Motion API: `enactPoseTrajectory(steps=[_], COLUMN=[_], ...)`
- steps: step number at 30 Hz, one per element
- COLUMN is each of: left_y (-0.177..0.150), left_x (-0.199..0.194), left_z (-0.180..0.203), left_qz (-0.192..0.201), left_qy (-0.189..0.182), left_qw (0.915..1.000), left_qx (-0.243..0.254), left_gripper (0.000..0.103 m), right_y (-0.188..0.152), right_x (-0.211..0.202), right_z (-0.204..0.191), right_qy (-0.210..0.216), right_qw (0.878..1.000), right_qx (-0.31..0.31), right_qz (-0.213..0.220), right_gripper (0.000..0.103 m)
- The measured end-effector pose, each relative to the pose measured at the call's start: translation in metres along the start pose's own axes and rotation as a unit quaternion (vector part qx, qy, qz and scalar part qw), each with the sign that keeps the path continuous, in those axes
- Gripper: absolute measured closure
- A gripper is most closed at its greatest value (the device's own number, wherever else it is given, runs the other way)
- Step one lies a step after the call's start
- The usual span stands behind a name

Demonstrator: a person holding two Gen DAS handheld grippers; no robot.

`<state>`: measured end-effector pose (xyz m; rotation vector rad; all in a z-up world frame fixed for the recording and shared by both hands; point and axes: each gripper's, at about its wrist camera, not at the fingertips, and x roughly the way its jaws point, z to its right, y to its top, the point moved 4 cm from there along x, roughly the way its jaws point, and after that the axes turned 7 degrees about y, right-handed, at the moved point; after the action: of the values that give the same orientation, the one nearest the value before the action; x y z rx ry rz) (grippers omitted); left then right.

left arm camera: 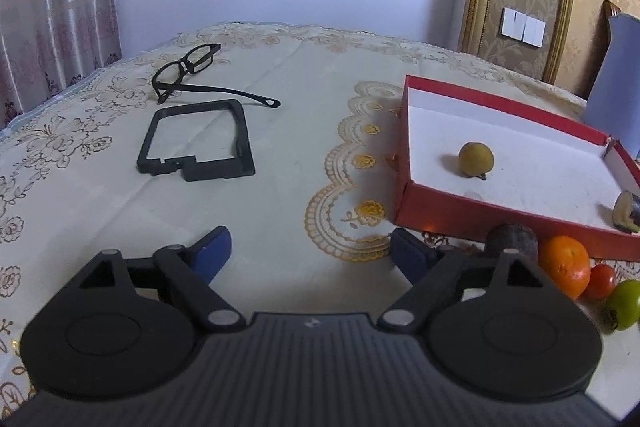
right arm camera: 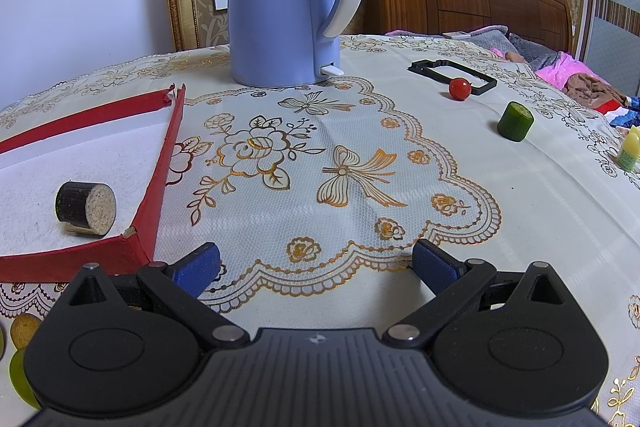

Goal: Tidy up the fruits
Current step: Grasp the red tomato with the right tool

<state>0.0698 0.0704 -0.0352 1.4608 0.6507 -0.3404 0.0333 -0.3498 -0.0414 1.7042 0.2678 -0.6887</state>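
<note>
A: In the left wrist view, where did the fruit lie?
B: The left gripper was spread, empty; the orange sat at four o'clock, just outside the red box.
A: And the right wrist view?
B: The right gripper gaped empty; the red tomato lay at one o'clock, well apart.

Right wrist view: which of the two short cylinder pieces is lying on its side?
The dark cylinder inside the red box, its pale cut face turned toward the camera. The green cylinder out on the tablecloth stands upright on its flat end.
</note>
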Motion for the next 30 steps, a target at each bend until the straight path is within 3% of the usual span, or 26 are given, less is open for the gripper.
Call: enactPoseTrajectory(steps=[6,10,13,15,19,20,26,30], left_y=[0.000,-0.001,-0.001,0.000,0.000,0.000,0.000,0.000], left_x=[0.002,0.004,0.003,0.003,0.003,0.003,0.003,0.003], left_z=[0.005,0.009,0.006,0.005,0.004,0.005,0.005,0.005], left_qz=[-0.005,-0.010,-0.008,-0.008,-0.009,-0.009,-0.009,-0.008], left_qy=[-0.003,0.002,-0.005,-0.008,-0.013,-0.013,-0.013,-0.015], left_qw=[0.9999,0.9996,0.9998,0.9998,0.9998,0.9998,0.9998,0.9998], left_qx=[0.011,0.026,0.018,0.014,0.011,0.011,0.010,0.009], left_gripper=[0.006,0.004,0.003,0.002,0.000,0.000,0.000,0.000], right_y=[-0.007,-0.023,-0.031,-0.034,-0.039,-0.041,-0.045,-0.046], right_x=[-0.019,-0.056,-0.077,-0.086,-0.085,-0.083,-0.076,-0.073], right_z=[0.006,-0.003,-0.015,-0.023,-0.041,-0.044,-0.063,-0.075], right_qy=[0.033,0.089,0.096,0.094,0.113,0.120,0.149,0.159], right_qw=[0.999,0.995,0.991,0.989,0.985,0.984,0.978,0.974], right_qx=[0.015,-0.026,-0.061,-0.080,-0.113,-0.118,-0.140,-0.154], right_qz=[0.020,0.045,0.068,0.079,0.060,0.054,0.042,0.040], right_gripper=[0.000,0.000,0.001,0.016,0.024,0.031,0.040,0.064])
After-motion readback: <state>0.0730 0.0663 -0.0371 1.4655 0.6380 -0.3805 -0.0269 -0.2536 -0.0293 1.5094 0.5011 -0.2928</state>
